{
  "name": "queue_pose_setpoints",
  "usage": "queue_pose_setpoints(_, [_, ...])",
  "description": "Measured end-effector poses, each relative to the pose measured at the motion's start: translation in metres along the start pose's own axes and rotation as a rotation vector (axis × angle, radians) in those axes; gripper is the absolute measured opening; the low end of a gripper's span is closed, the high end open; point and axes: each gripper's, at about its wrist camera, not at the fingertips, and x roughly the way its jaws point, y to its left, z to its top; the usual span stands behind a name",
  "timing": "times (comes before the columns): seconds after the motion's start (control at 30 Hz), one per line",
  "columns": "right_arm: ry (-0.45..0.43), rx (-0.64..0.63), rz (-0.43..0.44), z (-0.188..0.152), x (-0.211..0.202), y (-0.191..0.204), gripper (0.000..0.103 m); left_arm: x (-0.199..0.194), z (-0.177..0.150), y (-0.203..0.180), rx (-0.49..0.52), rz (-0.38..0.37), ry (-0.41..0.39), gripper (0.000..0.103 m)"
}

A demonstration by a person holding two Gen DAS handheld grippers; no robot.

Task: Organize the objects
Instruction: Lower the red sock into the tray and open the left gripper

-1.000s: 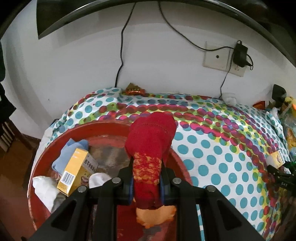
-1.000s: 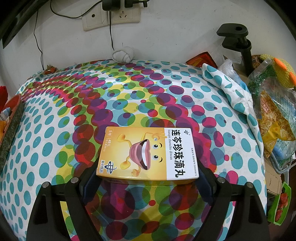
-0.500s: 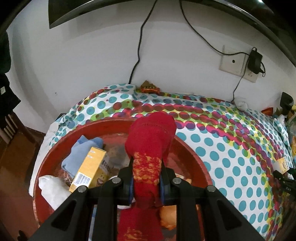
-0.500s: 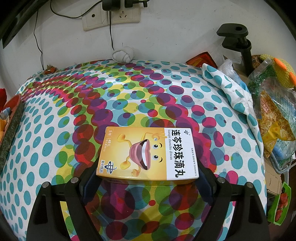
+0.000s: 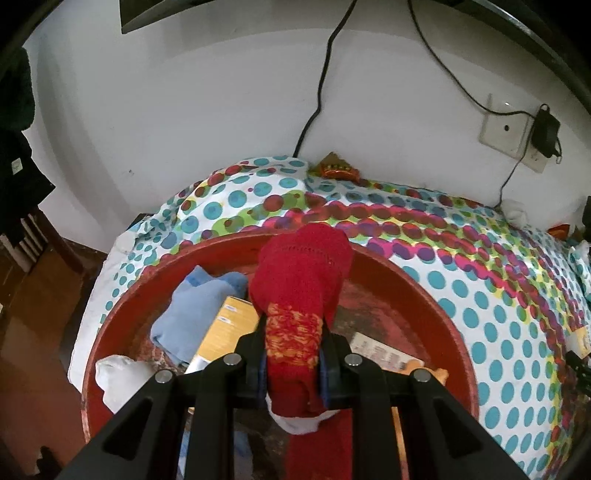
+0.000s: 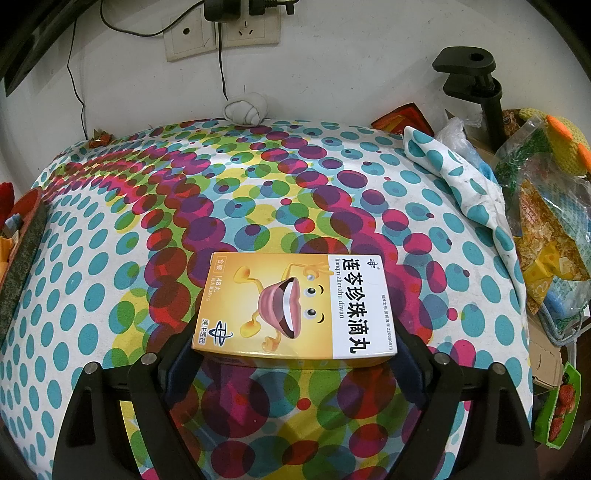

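My left gripper (image 5: 291,360) is shut on a red sock (image 5: 301,280) with an orange pattern and holds it above a round red basin (image 5: 439,321). In the basin lie a blue cloth (image 5: 192,317), a yellow box (image 5: 221,336), a white cloth (image 5: 118,376) and a flat printed packet (image 5: 384,356). My right gripper (image 6: 295,350) is shut on a yellow medicine box (image 6: 295,306) with a cartoon mouth, held just above the dotted tablecloth (image 6: 221,206). The basin's rim shows at the left edge of the right wrist view (image 6: 22,236).
A wall with sockets (image 6: 221,33) and cables stands behind the table. A knotted white cloth (image 6: 245,109) lies at the back edge. Bags and a black clamp (image 6: 476,85) crowd the right side. A small red-gold packet (image 5: 334,168) lies by the wall.
My left gripper has moved left and further over the basin with the red sock. My right gripper and the medicine box have not moved.
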Motion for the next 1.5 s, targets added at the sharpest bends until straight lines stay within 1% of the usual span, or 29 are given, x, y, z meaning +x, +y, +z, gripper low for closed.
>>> queue_pose_setpoints(0.23, [0.000, -0.001, 0.000, 0.000, 0.000, 0.000, 0.086, 0.005, 0.005, 0.007, 0.010, 0.012, -0.002, 0.020])
queue_pose_setpoints(0.73, [0.000, -0.003, 0.001, 0.000, 0.000, -0.001, 0.086, 0.011, 0.007, 0.037, -0.022, 0.030, 0.004, 0.021])
queue_pose_setpoints(0.8, [0.000, -0.003, 0.002, 0.000, 0.001, -0.001, 0.086, 0.010, 0.006, 0.041, -0.024, 0.029, 0.006, 0.023])
queue_pose_setpoints(0.93, [0.000, -0.004, 0.001, 0.000, 0.000, -0.001, 0.086, 0.009, 0.006, 0.047, -0.033, 0.030, -0.001, 0.024])
queue_pose_setpoints(1.0, [0.000, -0.004, 0.002, 0.001, 0.001, -0.001, 0.086, 0.010, 0.005, 0.051, -0.050, 0.018, 0.008, 0.025])
queue_pose_setpoints(1.07, [0.000, -0.004, 0.002, 0.001, 0.000, -0.001, 0.086, 0.010, 0.005, 0.054, -0.057, 0.024, 0.010, 0.026])
queue_pose_setpoints(1.27, [0.001, -0.005, 0.002, 0.001, 0.000, -0.001, 0.087, 0.009, 0.003, 0.056, -0.041, 0.039, 0.015, 0.035])
queue_pose_setpoints(1.5, [0.001, -0.006, 0.002, 0.000, -0.001, -0.002, 0.087, 0.003, -0.002, 0.061, -0.036, 0.026, 0.020, 0.036])
